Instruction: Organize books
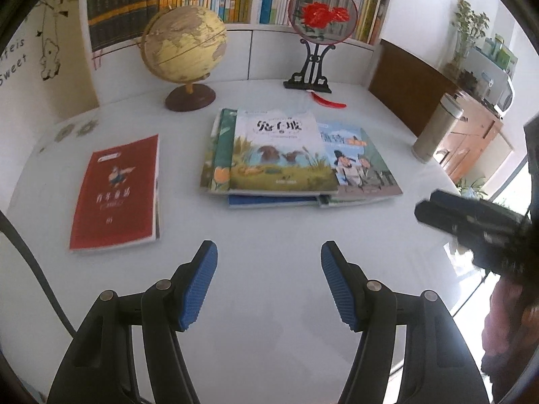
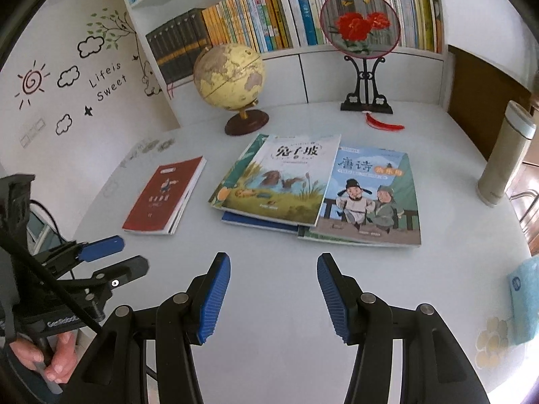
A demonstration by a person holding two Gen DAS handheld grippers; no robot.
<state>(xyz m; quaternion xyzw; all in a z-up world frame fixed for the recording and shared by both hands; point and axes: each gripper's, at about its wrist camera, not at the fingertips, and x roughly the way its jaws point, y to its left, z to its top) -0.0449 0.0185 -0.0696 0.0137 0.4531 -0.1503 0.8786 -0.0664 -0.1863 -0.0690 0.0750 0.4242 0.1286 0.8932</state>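
The red paperback (image 2: 165,197) lies alone at the left of the bench (image 2: 269,303); the overlapping picture-book pile (image 2: 313,188) sits centre. Both the left hand-held gripper (image 1: 268,282) and right hand-held gripper (image 2: 273,294) hover spread and empty. Grabbing the pile's top cover alone could fan it open or skew the books beneath.

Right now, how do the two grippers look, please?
Both grippers match: the left gripper and right gripper have black jointed arms with silver rivets and blue ribbed pads. A black cable crosses the left one's body, which bears small white lettering.
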